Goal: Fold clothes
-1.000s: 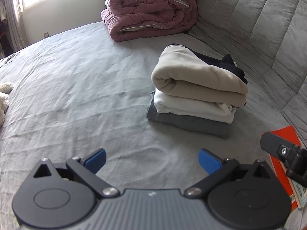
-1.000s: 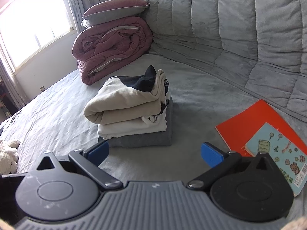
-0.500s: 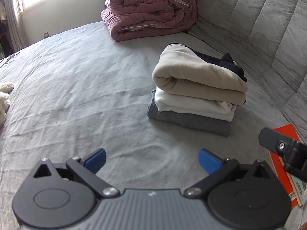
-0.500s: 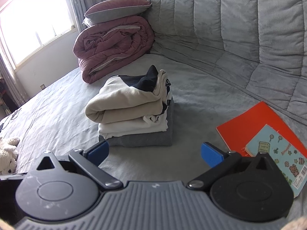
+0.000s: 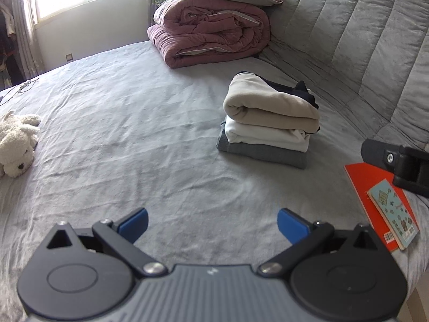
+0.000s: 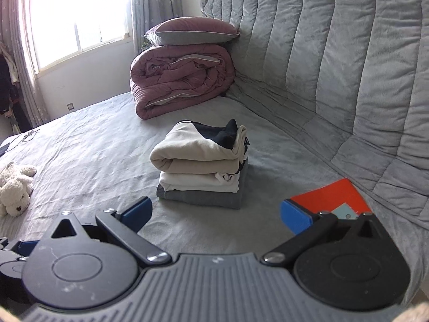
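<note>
A stack of folded clothes (image 5: 268,123) (image 6: 203,166) rests on the grey bed sheet (image 5: 134,134): a cream garment with a dark lining on top, a white one under it, a grey one at the bottom. My left gripper (image 5: 213,225) is open, well short of the stack and to its left, with nothing between its blue pads. My right gripper (image 6: 215,214) is also open and empty, short of the stack, which sits straight ahead of it. Part of the right gripper's body shows at the right edge of the left wrist view.
A rolled maroon duvet (image 5: 211,32) (image 6: 182,77) with a pillow on it lies at the bed's far end against the grey quilted headboard (image 6: 335,67). An orange folder with a small booklet (image 5: 386,206) lies right of the stack. A white plush dog (image 5: 16,142) (image 6: 14,187) lies at the left.
Both grippers have pulled back and tilted up from the stack, so it looks smaller and farther away. The plush dog and more of the room have come into view. Both grippers stay open.
</note>
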A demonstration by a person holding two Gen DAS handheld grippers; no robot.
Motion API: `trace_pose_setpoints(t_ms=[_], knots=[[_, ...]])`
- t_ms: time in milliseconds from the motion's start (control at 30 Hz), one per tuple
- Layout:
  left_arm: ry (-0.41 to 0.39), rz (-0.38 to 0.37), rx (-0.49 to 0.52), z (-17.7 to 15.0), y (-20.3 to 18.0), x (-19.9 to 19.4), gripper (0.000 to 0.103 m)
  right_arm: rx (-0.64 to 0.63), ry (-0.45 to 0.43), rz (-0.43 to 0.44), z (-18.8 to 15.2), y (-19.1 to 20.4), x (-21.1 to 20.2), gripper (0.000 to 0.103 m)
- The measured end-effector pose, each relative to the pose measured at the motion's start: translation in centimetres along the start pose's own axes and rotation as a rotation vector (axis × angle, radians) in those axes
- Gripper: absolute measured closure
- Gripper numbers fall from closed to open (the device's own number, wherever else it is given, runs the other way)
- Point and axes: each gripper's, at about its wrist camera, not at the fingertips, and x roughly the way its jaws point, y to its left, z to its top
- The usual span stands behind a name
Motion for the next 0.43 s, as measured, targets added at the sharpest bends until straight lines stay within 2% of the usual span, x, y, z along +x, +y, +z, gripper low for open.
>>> trace_pose_setpoints(t_ms=[433], knots=[[-0.046,-0.046,-0.006,-3.8,1.0,-7.8,0.001,-0.017,-0.037,-0.007,-2.8,0.8,-7.9,0.000]])
